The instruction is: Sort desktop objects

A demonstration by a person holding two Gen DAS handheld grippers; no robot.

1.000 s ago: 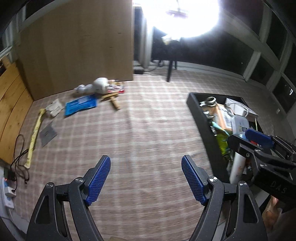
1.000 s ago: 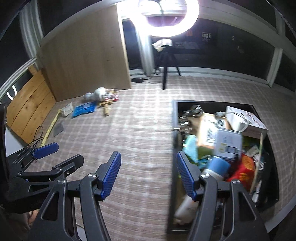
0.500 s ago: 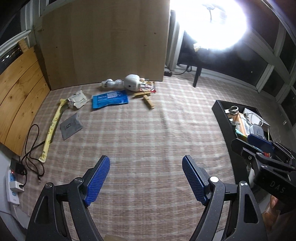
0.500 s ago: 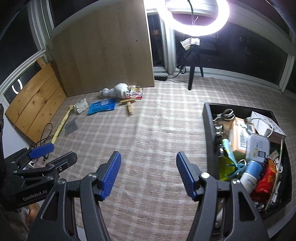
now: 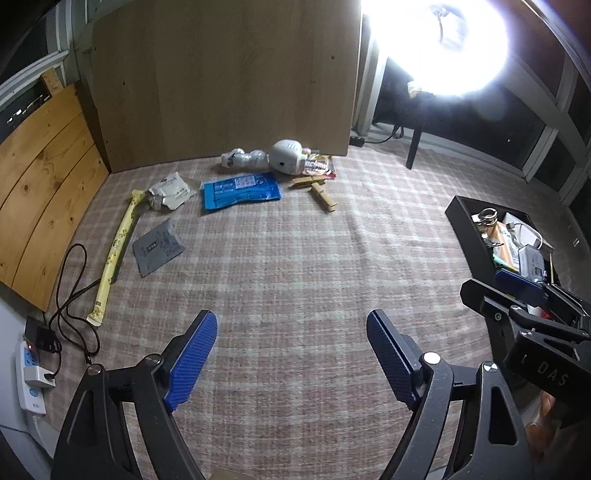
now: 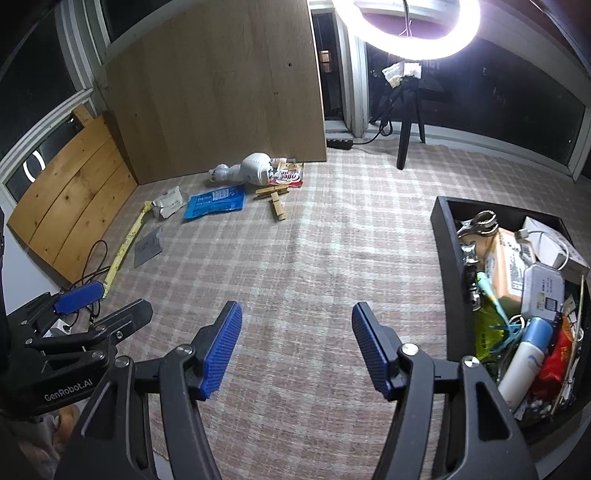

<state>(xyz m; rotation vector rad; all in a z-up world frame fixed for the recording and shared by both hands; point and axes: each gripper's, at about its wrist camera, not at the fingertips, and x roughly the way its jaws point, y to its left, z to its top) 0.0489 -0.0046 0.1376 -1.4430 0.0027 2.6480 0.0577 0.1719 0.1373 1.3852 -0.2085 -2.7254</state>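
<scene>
A plaid cloth (image 5: pixel 295 266) covers the table in front of you, with a tall wooden board (image 5: pixel 221 81) standing at its far edge and a ring light (image 6: pixel 406 33) glaring above to the right. Your left gripper (image 5: pixel 291 354) hangs over bare cloth, its fingers (image 5: pixel 192 354) spread wide and holding nothing. Your right gripper (image 6: pixel 295 347) is the same, fingers (image 6: pixel 373 350) released and empty.

Far ahead of both finger pairs, near the board, the loose things lie in a cluster: a white camera-like gadget (image 5: pixel 286 156) touching a red snack packet (image 5: pixel 317 165), wooden clothespins (image 5: pixel 317 188) just in front, a blue pouch (image 5: pixel 240 190) to their left, and a crumpled white wrapper (image 5: pixel 170 190) beyond that. A long yellow stick packet (image 5: pixel 116 251) and a grey sachet (image 5: pixel 158 248) lie ahead and left of your left fingers. Nothing lies between the fingers and that cluster.

To the right of your right fingers sits the black bin (image 6: pixel 443 258), crowded with boxes, clips and a white bottle (image 6: pixel 522 363). Left of the left fingers, a power strip (image 5: pixel 31 373) and black cable (image 5: pixel 74 295) sit at the cloth's edge.
</scene>
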